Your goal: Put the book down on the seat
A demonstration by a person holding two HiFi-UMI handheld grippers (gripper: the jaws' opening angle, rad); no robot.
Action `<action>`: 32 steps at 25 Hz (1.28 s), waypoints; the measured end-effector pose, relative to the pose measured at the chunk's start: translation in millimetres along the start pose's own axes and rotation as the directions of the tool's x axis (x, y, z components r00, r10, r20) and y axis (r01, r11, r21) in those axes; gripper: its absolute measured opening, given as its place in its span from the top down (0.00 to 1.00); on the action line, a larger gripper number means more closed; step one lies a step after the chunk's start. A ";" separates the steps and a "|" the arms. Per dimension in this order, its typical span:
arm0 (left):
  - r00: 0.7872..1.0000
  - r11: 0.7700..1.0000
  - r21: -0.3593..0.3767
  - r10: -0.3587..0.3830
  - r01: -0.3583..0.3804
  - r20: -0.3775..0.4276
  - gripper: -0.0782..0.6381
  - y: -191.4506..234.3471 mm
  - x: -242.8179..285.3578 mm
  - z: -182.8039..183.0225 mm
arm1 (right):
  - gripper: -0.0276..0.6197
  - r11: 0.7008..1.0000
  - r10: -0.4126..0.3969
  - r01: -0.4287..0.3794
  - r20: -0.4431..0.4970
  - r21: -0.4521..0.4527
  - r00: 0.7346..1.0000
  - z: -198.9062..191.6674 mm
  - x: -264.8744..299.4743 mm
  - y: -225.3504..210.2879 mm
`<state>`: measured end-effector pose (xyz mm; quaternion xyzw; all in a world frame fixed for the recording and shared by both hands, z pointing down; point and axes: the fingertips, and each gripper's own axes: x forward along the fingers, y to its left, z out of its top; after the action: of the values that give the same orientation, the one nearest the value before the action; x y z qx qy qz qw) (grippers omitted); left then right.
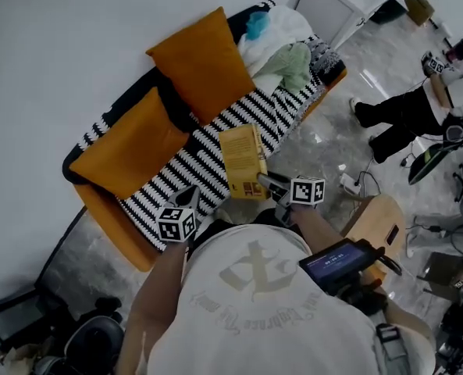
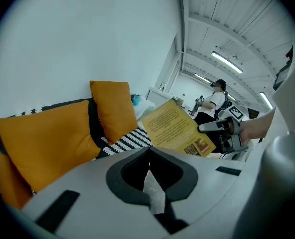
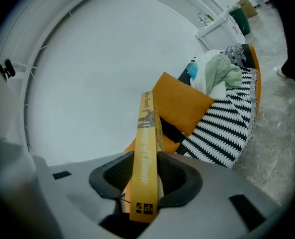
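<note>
My right gripper [image 3: 146, 182] has its jaws clamped across the spine end of the yellow paperback book [image 3: 146, 148]. The book juts out ahead of them, over the striped sofa seat [image 1: 186, 169]. The left gripper [image 2: 148, 176] has its jaws pinched together on nothing. I judge the book to be light, a bit floppy and slick-covered, so a hold near the spine looks stiffest.

book spine [image 3: 146, 168]: "of Climate" legible along its length; square "4th" mark at the near end.
book cover [image 2: 174, 128]: fine print, too small to read.
shirt back [image 1: 254, 295]: lettering, not legible.
</note>
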<state>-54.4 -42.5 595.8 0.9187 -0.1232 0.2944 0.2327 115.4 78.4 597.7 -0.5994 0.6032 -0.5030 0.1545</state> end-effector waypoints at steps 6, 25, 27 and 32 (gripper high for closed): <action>0.998 0.998 -0.050 0.037 -0.035 0.042 0.87 17.6 -14.9 4.6 | 0.71 1.000 0.013 -0.013 -0.018 -0.023 1.000 18.7 22.5 12.5; 0.958 0.929 -0.245 0.288 -0.279 -0.001 0.87 78.8 -54.4 -16.6 | 0.71 0.997 0.058 -0.069 -0.240 -0.041 0.969 41.8 137.8 -0.8; 0.957 0.929 -0.240 0.289 -0.281 -0.004 0.87 81.0 -47.5 -8.5 | 0.71 0.995 0.063 -0.079 -0.256 -0.053 0.965 49.5 150.2 -0.3; 0.956 0.928 -0.240 0.292 -0.286 -0.011 0.87 79.8 -32.7 8.3 | 0.71 0.993 0.015 -0.050 -0.319 -0.103 0.948 54.5 168.1 -14.1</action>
<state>-105.4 -112.4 598.6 0.8594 -0.2945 0.2968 0.2942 127.1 -89.1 654.5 -0.5083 0.6566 -0.5564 0.0304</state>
